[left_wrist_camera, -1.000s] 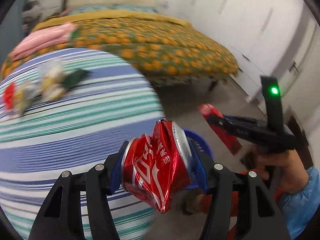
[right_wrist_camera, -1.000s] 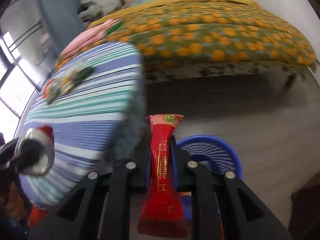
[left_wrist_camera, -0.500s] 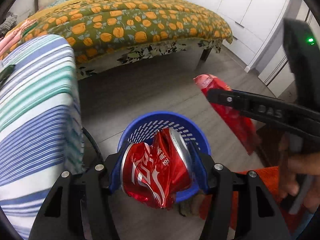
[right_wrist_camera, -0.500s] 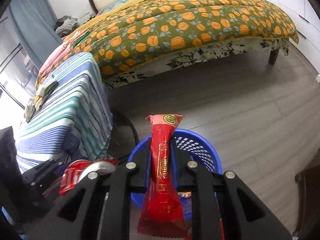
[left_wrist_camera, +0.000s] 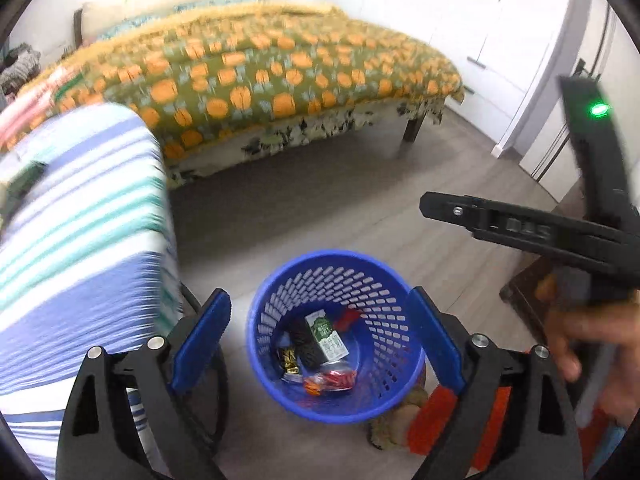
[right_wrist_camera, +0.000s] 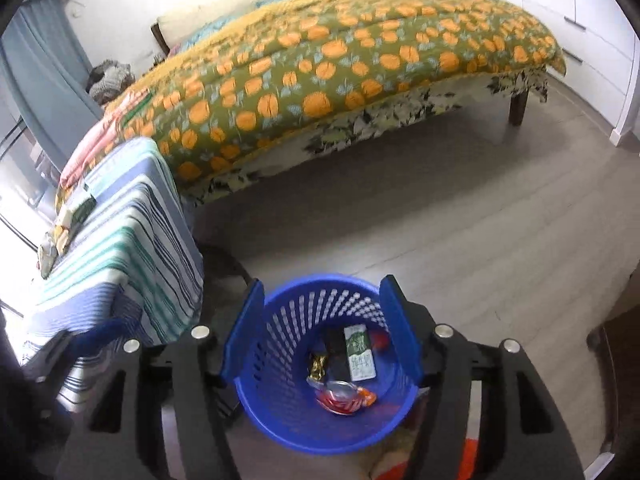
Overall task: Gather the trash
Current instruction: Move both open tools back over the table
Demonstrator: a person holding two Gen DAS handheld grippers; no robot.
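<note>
Both tongs, left (left_wrist_camera: 318, 328) and right (right_wrist_camera: 321, 328), gape empty above the basket rim (left_wrist_camera: 280, 276).

Basket (left_wrist_camera: 394, 344): blue plastic, perforated walls, mildly glossy. Crushed can (right_wrist_camera: 340, 394): shiny metal, red print. Carton (right_wrist_camera: 360, 354): printed paper, matt. Small wrapper (right_wrist_camera: 319, 366): gold foil, glossy. Left gripper (left_wrist_camera: 320, 330): matt black plastic arms, blue pads, bright metal screw heads. Desk (right_wrist_camera: 132, 240): covered in striped woven cloth. Bed (right_wrist_camera: 340, 52): quilted printed cloth. Floor (right_wrist_camera: 440, 216): grey wood-look planks, smooth, matt.
</note>
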